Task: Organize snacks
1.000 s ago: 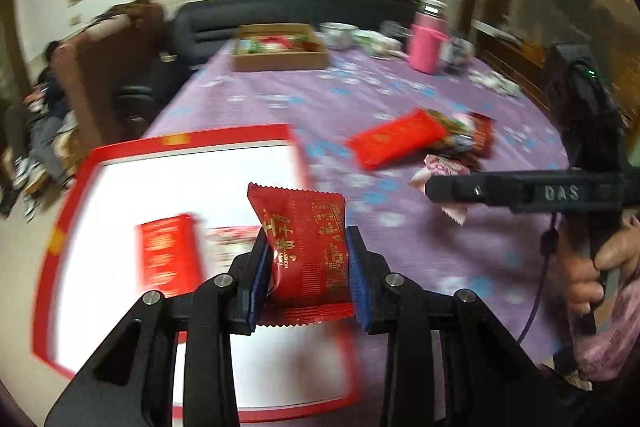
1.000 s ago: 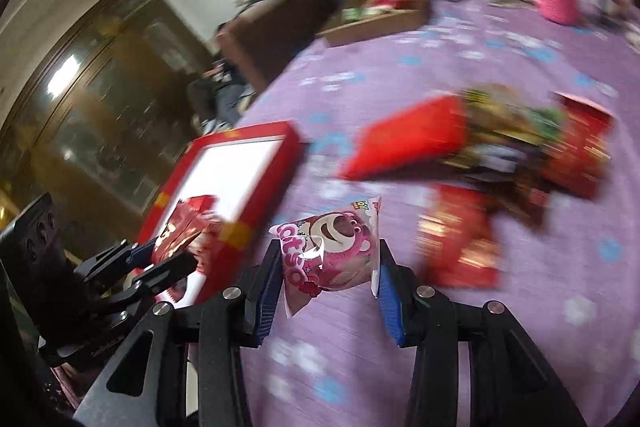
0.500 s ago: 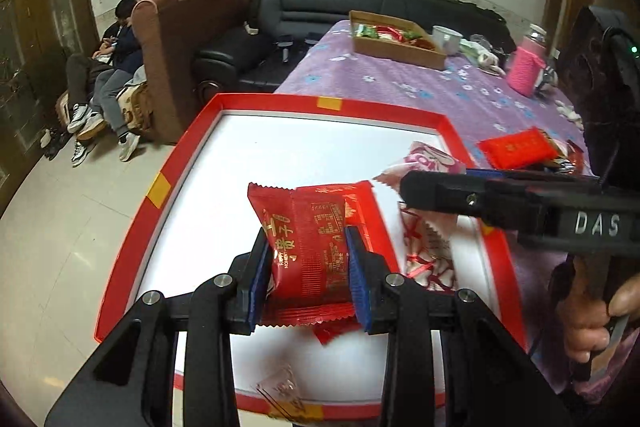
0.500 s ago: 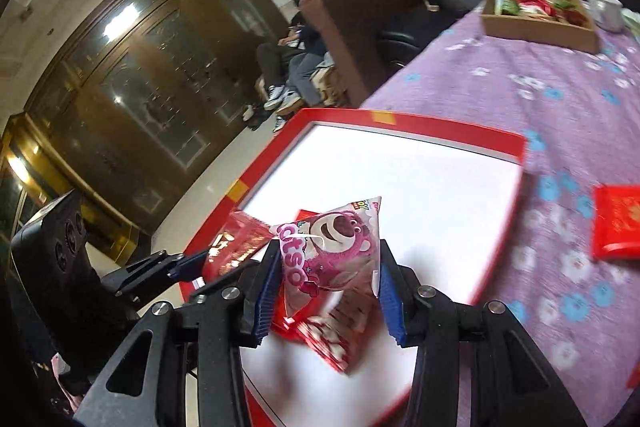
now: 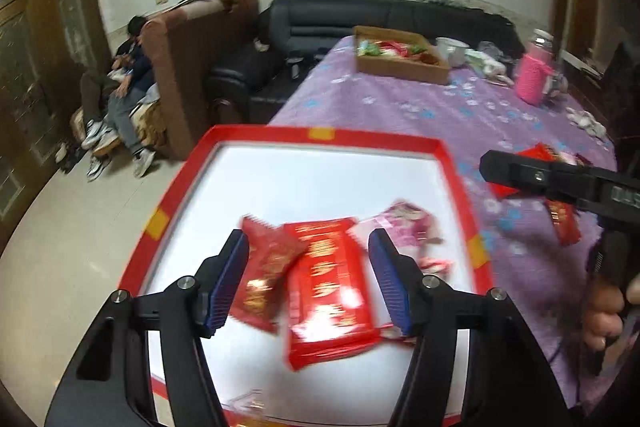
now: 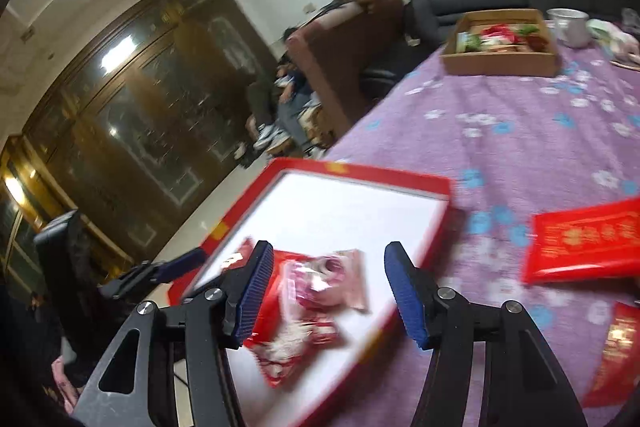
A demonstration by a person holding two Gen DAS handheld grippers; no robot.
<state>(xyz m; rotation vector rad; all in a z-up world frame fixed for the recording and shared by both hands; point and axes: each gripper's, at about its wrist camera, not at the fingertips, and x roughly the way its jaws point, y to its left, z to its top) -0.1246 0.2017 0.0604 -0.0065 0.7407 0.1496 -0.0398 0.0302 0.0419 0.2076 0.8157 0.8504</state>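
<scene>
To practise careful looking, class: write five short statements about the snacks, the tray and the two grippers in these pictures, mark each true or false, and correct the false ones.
1. The left gripper clamps a red packet. False: its jaws have just been opening; the red packet lies loose in the tray.
2. The pink packet lies inside the red-rimmed tray. True.
3. The right gripper is open. True.
4. The tablecloth is plain green. False: purple with flowers.
5. Red packets remain on the cloth outside the tray. True.
</scene>
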